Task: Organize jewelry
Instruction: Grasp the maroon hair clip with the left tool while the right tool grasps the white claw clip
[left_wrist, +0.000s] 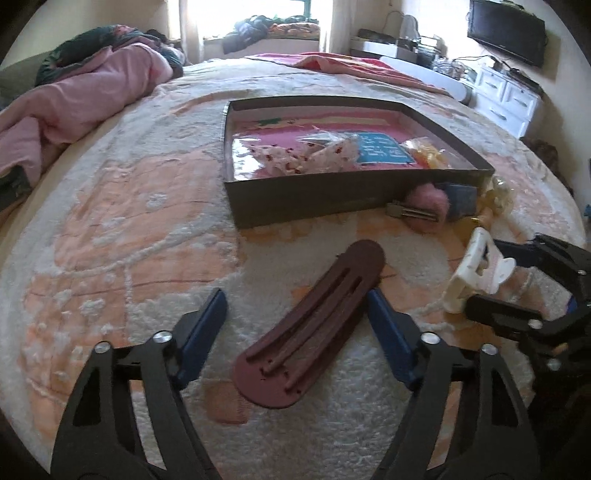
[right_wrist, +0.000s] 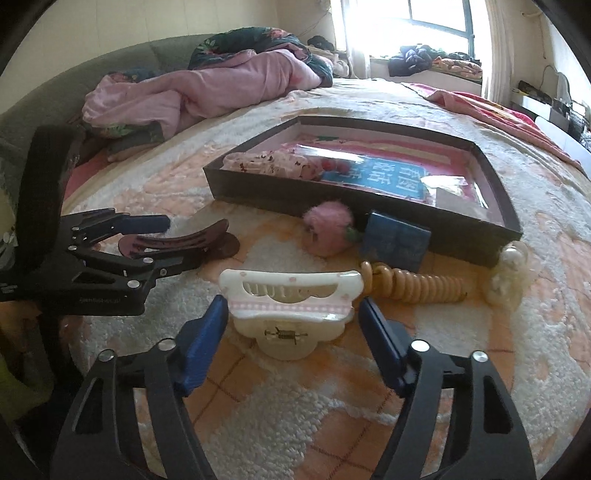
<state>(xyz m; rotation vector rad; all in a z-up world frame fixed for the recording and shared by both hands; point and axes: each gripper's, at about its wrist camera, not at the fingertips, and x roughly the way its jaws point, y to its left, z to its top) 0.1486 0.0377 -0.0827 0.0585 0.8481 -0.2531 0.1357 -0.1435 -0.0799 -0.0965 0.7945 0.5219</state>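
A long maroon hair clip (left_wrist: 314, 325) lies on the bedspread between the blue fingers of my left gripper (left_wrist: 295, 295). The right finger is at its edge, the left finger stands well clear, so this gripper is open. In the right wrist view the left gripper (right_wrist: 179, 242) straddles the same maroon clip (right_wrist: 177, 240). A white claw clip (right_wrist: 291, 306) with pink trim rests on the bed, and my right gripper (right_wrist: 291, 302) has a pad against each of its ends. The left wrist view shows the right gripper (left_wrist: 484, 273) holding that claw clip (left_wrist: 476, 273).
A dark shallow box (left_wrist: 332, 192) holding packets sits just beyond. Along its front wall lie a pink pompom clip (right_wrist: 328, 229), a small blue box (right_wrist: 395, 240), a yellow spiral hair tie (right_wrist: 413, 286) and a pearly white scrunchie (right_wrist: 513, 273). A pink quilt (left_wrist: 74, 99) is heaped far left.
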